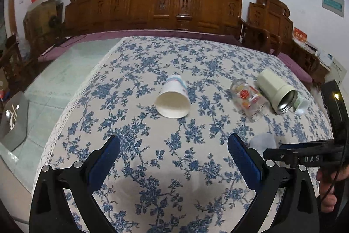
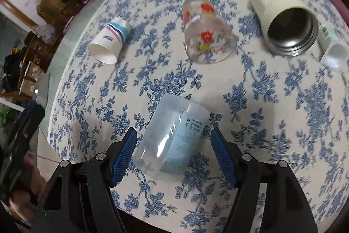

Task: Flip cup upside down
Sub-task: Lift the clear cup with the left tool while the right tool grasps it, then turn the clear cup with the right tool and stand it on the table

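Note:
Several cups lie on their sides on the blue-flowered tablecloth. A white paper cup with coloured stripes lies with its mouth toward me, ahead of my open, empty left gripper. It also shows at the left of the right wrist view. A translucent bluish plastic cup lies between the open fingers of my right gripper; the pads are apart from it. A clear glass with red print and a cream steel-lined mug lie farther back.
A small pale cup lies right of the mug. The glass and mug lie right of the paper cup. The right gripper's body reaches in at the right. Carved wooden chairs stand behind the table. The table's left edge drops to the floor.

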Demonstrator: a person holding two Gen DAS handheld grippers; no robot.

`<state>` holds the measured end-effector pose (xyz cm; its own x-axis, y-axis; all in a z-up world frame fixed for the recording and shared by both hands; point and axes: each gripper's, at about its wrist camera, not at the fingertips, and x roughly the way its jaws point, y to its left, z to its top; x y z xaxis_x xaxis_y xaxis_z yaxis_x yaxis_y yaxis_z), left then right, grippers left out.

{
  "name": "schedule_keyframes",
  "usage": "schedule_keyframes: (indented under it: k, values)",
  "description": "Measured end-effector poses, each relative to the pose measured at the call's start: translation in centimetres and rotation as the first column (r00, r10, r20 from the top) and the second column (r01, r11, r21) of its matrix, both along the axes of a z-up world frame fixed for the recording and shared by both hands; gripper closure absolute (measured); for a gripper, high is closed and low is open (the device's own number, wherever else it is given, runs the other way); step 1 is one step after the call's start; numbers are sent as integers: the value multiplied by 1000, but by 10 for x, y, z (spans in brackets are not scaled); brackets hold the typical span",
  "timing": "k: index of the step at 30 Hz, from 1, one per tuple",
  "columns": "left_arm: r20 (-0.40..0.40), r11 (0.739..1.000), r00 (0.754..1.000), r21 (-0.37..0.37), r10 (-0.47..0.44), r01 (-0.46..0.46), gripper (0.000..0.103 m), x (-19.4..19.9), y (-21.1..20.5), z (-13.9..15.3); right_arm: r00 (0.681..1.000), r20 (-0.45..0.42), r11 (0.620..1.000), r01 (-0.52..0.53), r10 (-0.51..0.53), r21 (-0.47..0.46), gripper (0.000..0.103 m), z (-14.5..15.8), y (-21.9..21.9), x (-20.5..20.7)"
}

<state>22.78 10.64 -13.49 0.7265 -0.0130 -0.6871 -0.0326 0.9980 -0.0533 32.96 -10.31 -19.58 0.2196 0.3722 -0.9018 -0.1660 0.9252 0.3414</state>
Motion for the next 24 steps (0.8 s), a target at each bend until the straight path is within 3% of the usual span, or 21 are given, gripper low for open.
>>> schedule_keyframes:
  k: [9, 19, 24]
  values:
    - [-7, 1000, 1000, -7, -9, 9, 8, 1, 0, -4, 989, -147, 998, 40, -34, 38, 30, -25, 3, 16]
    - [-7, 1000, 1000, -4, -21, 21, 8, 1, -4, -4, 981, -194, 998, 35, -23, 60, 31, -32, 0, 27]
    - [-10, 1000, 1000, 0, -27, 27, 8, 1, -7, -4, 979, -202, 997, 13, 3, 76, 40, -32, 2, 31]
